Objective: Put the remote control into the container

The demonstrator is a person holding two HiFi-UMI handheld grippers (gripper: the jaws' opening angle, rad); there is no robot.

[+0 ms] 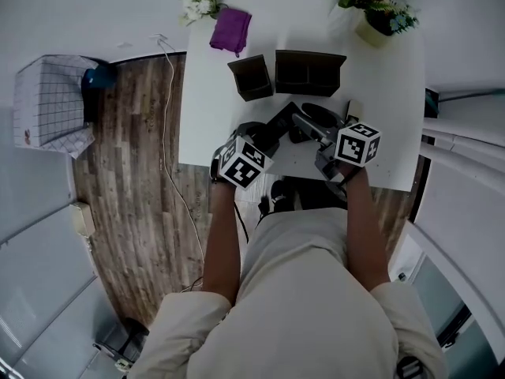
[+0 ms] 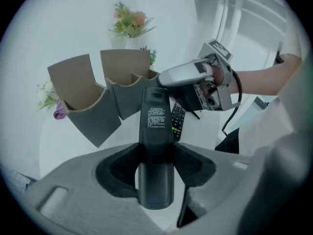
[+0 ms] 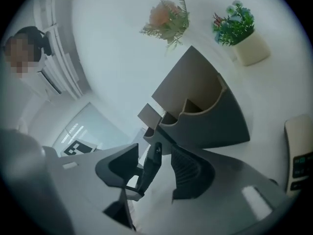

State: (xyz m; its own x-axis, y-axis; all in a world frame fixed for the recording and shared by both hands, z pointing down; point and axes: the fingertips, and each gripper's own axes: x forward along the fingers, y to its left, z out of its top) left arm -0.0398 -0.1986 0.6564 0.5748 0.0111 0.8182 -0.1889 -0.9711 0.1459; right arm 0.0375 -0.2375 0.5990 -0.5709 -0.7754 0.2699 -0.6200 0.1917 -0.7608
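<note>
Left gripper [image 2: 156,153]: clamped on remote [image 2: 155,114], over table's [image 1: 205,93] near edge.
Right gripper [image 3: 154,173]: jaws apart, remote's end loose between.
Left gripper view only: second remote [image 2: 178,121] lying beside container [image 2: 132,89].

The person is wearing a cream short-sleeved shirt [image 1: 316,290]. The left gripper [image 2: 155,155] and right gripper [image 3: 155,168] are showing pale grey shells, black pads [image 2: 195,163] and white cubes [image 1: 243,163] of black square markers. A black cable [image 2: 238,99] is trailing off the right one.
</note>
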